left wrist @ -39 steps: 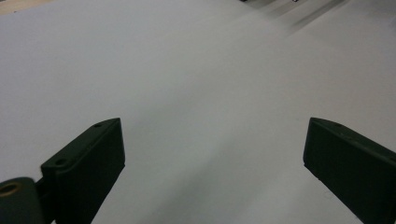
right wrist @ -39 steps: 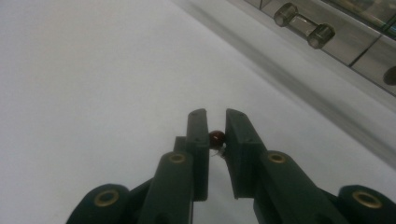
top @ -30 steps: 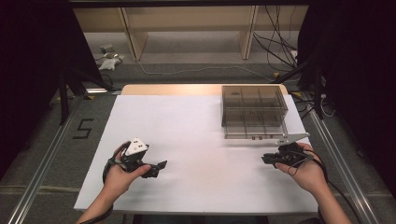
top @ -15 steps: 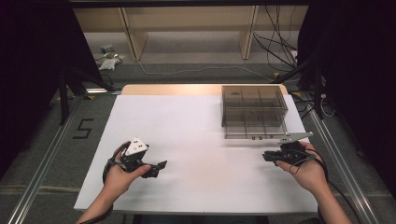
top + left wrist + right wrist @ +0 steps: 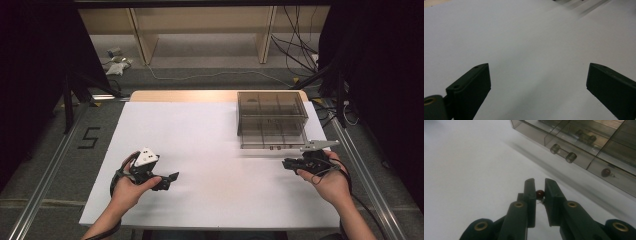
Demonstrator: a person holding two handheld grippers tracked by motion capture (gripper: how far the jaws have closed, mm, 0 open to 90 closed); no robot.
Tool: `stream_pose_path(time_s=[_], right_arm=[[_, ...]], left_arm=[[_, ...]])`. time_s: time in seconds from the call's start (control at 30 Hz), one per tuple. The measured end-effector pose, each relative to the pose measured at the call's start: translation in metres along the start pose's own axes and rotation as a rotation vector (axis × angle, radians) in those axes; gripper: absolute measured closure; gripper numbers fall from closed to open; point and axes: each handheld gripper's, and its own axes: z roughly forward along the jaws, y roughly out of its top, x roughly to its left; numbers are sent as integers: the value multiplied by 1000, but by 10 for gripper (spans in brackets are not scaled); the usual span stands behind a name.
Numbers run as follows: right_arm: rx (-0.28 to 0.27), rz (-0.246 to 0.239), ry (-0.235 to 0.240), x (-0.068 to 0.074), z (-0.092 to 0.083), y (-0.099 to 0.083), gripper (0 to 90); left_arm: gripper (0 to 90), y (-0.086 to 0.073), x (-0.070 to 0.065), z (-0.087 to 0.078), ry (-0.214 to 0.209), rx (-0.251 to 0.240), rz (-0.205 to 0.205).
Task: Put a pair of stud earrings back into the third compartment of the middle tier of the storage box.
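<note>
**Right tongs pinch a small red bead near the clear box**

Right tongs point(image 5: 539, 186) are clamped on a small dark red bead point(image 5: 539, 193), held between the inner faces near the tips; a thin bit of wire or pin shows just under the bead. In the high view the right tongs point(image 5: 286, 163) sit at the right side of the white counter point(image 5: 200, 130), held low in the person's right hand point(image 5: 327, 182) and pointing toward the middle of the counter. Just beyond them stands a smoky clear compartment box point(image 5: 271, 119), near but apart from the tips.

From the right gripper view, the box's front wall point(image 5: 574, 157) runs across the upper right. Behind it lies a small barbell-shaped piece with two round ends point(image 5: 560, 153), and in the next compartment a second red bead on a pin point(image 5: 606, 172). What lies in the compartments farther back is too dim to tell.

Left tongs point(image 5: 537, 80) stand wide apart with nothing between them, bare white counter under them. In the high view the left tongs point(image 5: 172, 178) rest low at the near left of the counter in the left hand point(image 5: 131, 185), well apart from the box and the right tongs.
</note>
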Motion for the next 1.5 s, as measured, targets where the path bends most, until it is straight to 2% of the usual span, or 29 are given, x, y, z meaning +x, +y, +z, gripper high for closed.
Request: stream_pose_path(time_s=[0.67, 1.5], right_arm=[[-61, 44, -35, -6, -5, 3, 807], [-90, 63, -61, -13, -6, 6, 807]], left_arm=[[56, 0, 0, 1, -1, 1, -1], [56, 0, 0, 0, 0, 1, 1]])
